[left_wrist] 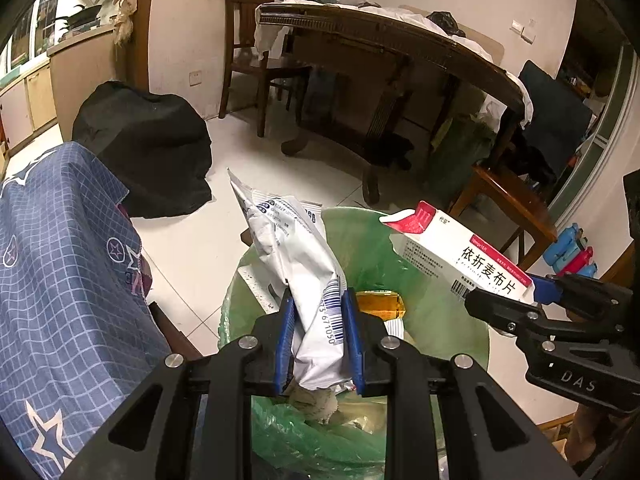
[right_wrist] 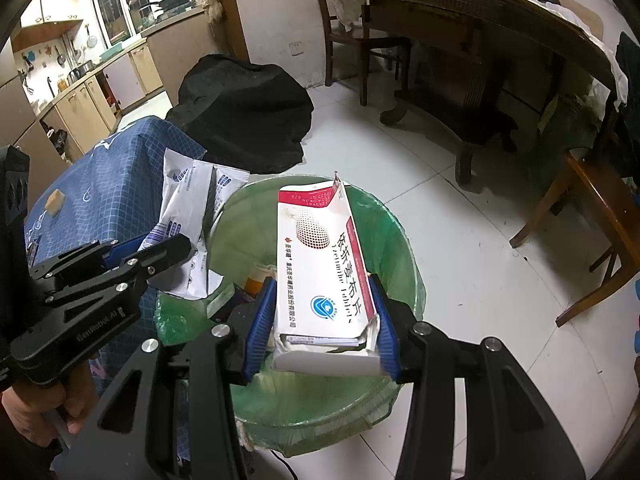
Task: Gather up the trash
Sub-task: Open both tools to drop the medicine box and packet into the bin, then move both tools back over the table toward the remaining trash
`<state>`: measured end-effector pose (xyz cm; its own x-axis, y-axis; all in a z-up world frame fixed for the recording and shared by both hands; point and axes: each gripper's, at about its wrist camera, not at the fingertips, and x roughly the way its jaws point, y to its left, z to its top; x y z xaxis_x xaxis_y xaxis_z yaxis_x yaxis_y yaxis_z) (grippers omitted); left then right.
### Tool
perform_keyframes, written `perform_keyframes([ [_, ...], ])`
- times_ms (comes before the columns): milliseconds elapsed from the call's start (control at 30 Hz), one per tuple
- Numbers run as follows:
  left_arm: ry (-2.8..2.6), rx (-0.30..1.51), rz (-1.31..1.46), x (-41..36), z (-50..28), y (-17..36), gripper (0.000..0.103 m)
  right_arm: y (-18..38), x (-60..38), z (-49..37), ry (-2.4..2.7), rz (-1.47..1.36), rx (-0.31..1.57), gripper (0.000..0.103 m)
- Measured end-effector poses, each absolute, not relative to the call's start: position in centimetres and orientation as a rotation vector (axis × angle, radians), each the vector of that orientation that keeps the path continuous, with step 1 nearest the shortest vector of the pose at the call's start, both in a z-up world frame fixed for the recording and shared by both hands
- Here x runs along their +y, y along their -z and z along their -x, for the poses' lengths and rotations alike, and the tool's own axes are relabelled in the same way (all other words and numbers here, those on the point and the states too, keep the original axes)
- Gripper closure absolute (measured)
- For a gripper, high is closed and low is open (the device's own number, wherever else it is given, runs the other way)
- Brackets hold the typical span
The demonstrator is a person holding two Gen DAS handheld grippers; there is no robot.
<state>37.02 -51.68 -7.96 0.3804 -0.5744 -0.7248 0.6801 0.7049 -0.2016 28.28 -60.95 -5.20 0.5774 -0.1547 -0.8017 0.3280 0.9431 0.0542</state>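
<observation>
Both pieces of trash hang over the green-lined bin [right_wrist: 320, 412], so the likeliest slip is in the drop. The left claw [left_wrist: 318, 308] is closed tight on a crumpled white pouch [left_wrist: 288, 248], pinching it near its lower end; the pouch runs lengthwise straight ahead of the claw and tilts up and away, its far tip reaching past the bin's far-left rim [left_wrist: 236, 280]. If the jaws part here, that long free end could tip outward and land on the tiled floor [left_wrist: 192, 248] or catch on the liner. The right claw [right_wrist: 324, 308] is clamped across the near end of a medicine box [right_wrist: 320, 256], whose long axis points forward from the claw with the red-banded end farthest out, lying nearly flat above the bin's middle. Its near flap is torn open, so loose leaflets might slide out early. The two claws sit close beside each other, and could knock together.
</observation>
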Motion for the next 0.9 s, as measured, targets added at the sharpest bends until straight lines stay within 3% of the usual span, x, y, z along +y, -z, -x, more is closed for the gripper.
perform_keyframes([
  [300,0.781,0.866,-0.132,-51.4,-37.1,7.9,0.077,5.3,-61.1,-28.3,0.286,-0.21,0.912,0.057],
  [533,0.75,0.856,-0.131,-50.9,-37.2,7.7,0.052,5.5,-61.7,-28.3,0.288,-0.242,0.901,0.051],
  [900,0.703,0.855,-0.115,-49.6,-37.3,7.6,0.036,5.1,-62.0,-27.3,0.292,-0.265,0.859,0.035],
])
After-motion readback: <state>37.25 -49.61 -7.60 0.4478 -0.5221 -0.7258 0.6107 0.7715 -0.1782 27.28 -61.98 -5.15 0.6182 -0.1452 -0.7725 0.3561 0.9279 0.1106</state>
